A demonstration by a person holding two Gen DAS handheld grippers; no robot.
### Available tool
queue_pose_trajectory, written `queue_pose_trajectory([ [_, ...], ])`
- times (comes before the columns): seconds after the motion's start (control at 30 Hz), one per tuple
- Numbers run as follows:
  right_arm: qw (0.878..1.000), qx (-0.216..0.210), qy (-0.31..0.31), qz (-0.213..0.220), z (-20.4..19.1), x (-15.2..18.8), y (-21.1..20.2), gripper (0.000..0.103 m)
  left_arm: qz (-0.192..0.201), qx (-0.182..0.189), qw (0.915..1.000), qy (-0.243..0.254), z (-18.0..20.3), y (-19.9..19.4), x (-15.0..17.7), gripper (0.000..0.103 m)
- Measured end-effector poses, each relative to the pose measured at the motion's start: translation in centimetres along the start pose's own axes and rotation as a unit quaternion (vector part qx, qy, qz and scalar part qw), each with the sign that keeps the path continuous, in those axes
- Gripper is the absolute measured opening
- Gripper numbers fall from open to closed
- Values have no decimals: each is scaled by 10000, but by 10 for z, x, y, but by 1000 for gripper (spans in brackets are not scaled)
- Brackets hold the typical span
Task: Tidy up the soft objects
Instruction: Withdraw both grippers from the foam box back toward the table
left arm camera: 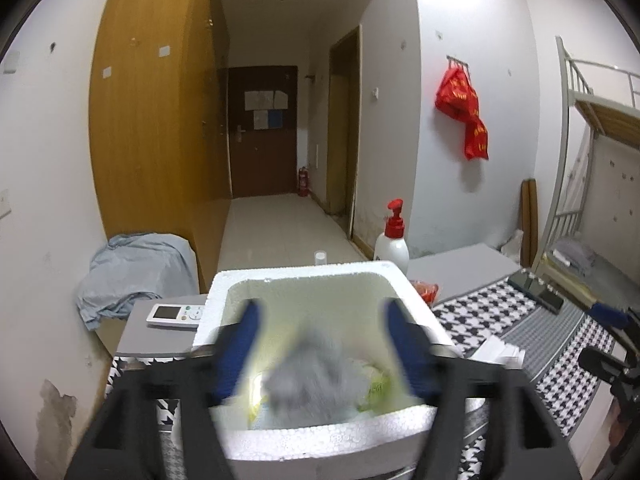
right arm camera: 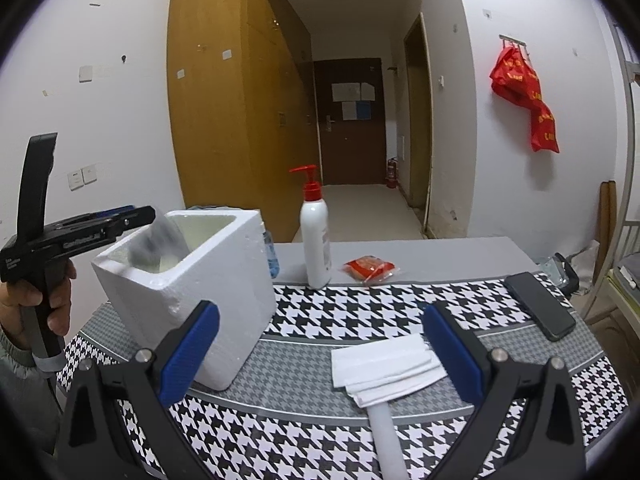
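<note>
My left gripper (left arm camera: 320, 344), jaws wide, hangs over the foam box (left arm camera: 320, 432) at lower centre; a blurred grey soft object (left arm camera: 308, 380) lies below. My right gripper (right arm camera: 320, 356) gapes wide over the folded white cloth (right arm camera: 384, 368).

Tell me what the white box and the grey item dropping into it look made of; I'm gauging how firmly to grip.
White box: expanded polystyrene foam, matte, with a beaded grainy surface and thick walls. Grey item: probably fluffy fabric or plush, going by its fuzzy outline, though motion blur leaves this uncertain.

- Left gripper (left arm camera: 320, 344): jaws spread wide, blurred, pointing forward and downward.
- Left hand (right arm camera: 38, 300): wrapped around the gripper's handle.
- Right gripper (right arm camera: 322, 352): jaws wide apart, holding nothing.
</note>
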State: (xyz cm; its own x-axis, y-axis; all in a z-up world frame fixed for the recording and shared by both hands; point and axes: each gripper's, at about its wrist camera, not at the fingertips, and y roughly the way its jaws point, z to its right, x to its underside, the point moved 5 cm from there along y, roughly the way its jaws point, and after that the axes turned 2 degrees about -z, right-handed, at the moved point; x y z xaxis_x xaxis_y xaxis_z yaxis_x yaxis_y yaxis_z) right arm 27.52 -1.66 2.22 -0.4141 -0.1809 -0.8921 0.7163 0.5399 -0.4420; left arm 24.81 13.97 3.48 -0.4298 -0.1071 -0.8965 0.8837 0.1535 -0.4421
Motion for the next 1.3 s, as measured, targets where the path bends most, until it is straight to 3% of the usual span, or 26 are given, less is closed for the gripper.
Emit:
queue_pose_trajectory([
  [0.13, 10000, 22, 52, 14, 5, 0, -2, 103, 99, -7, 9999, -29, 2, -7, -2, 92],
  [0.3, 9999, 45, 106, 32, 10, 2, -4, 103, 284, 55, 9996, 12, 13, -22, -1, 100],
  [0.8, 9998, 92, 102, 123, 10, 5, -27, 103, 647, 252, 9975, 133, 41, -67, -4, 102],
  [1.3, 9995, 231, 32, 230, 6, 16, -64, 103, 651, 599, 9960, 150, 66, -91, 18, 102],
])
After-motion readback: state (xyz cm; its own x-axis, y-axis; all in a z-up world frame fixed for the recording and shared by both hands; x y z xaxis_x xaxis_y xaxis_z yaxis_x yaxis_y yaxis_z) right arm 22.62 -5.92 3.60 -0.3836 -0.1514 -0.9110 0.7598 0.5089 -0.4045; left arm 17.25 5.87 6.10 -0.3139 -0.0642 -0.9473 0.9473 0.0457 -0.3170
